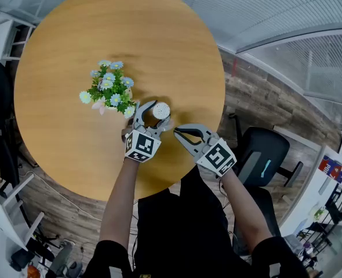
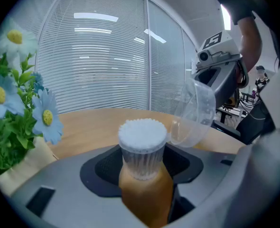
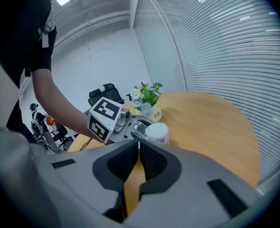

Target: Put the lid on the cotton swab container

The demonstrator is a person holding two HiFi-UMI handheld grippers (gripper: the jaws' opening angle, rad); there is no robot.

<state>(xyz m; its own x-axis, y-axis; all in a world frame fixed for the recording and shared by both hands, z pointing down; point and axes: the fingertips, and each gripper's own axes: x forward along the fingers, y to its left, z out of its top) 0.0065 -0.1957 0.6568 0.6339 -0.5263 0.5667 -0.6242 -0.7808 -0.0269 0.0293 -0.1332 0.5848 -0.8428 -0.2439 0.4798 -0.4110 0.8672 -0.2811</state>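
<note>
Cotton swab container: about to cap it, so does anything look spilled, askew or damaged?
Nothing spilled or damaged. The cotton swab container stands upright in the left gripper's jaws, swabs packed level. Only the clear lid sits askew: tilted beside it, pinched by its rim in the right gripper, not yet on.

The head view looks steeply down from high above the round wooden table (image 1: 159, 51). The left gripper view sits low and very near the cotton swab container (image 2: 141, 146), facing the window blinds (image 2: 97, 65) beyond it. The right gripper view looks across the table at that container from farther back. All three share the container and the flower pot (image 1: 110, 91) just beside it.
</note>
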